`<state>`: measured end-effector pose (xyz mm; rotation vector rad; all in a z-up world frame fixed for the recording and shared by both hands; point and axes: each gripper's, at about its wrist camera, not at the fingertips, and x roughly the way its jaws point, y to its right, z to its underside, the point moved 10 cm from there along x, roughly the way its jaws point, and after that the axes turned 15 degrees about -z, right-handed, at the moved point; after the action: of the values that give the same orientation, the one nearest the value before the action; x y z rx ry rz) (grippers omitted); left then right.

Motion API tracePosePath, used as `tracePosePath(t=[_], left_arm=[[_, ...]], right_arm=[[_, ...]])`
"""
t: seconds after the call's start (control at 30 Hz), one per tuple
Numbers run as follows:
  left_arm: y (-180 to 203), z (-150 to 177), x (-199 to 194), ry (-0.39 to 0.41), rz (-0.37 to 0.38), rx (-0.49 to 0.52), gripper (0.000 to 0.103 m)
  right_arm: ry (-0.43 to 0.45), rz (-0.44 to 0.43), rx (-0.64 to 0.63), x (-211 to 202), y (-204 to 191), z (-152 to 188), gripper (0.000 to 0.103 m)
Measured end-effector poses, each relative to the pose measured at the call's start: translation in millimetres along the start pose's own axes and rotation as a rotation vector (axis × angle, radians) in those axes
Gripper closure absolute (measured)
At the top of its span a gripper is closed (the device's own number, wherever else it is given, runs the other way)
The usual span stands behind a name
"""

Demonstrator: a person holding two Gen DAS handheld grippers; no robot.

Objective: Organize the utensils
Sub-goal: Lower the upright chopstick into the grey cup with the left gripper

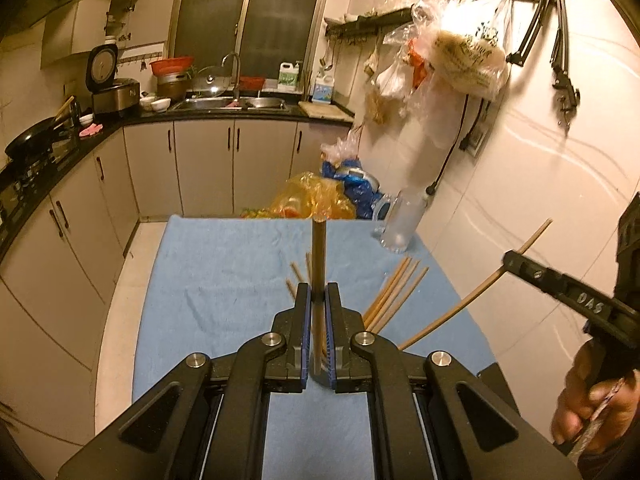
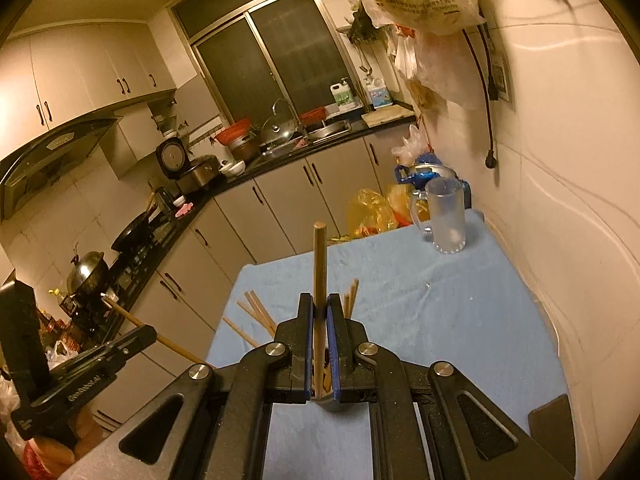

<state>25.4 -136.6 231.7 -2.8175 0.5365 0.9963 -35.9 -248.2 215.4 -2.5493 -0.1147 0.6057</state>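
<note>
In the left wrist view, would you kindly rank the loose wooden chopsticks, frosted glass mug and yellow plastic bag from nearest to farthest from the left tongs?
1. Loose wooden chopsticks, just right, on the cloth.
2. Frosted glass mug, farther right.
3. Yellow plastic bag, beyond the table's far edge.

1. One wooden chopstick (image 1: pixel 319 264) stands up between the closed jaws of the left gripper (image 1: pixel 319 300), its blunt round end topmost, lifted clear of the tabletop.
2. A second wooden chopstick (image 2: pixel 319 280), pale and straight, is clamped the same way in the right gripper (image 2: pixel 320 308), end upward.
3. The loose chopsticks (image 1: pixel 394 292) lie fanned on the blue cloth, at about 2 o'clock from the left jaws; a few more tips (image 1: pixel 294 276) show at 10 o'clock.
4. A frosted glass mug (image 2: pixel 446 216) stands upright at the cloth's far right corner, 1 o'clock from the right jaws, handle to its left.
</note>
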Motion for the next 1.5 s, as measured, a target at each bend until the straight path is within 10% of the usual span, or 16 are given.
tracePosePath(t=[1.5], left_arm=[[19.1, 48.8, 105.2, -0.138, -0.014, 0.005, 0.095]], right_arm=[[-0.171, 0.099, -0.006, 99.4, 46.4, 53.8, 0.096]])
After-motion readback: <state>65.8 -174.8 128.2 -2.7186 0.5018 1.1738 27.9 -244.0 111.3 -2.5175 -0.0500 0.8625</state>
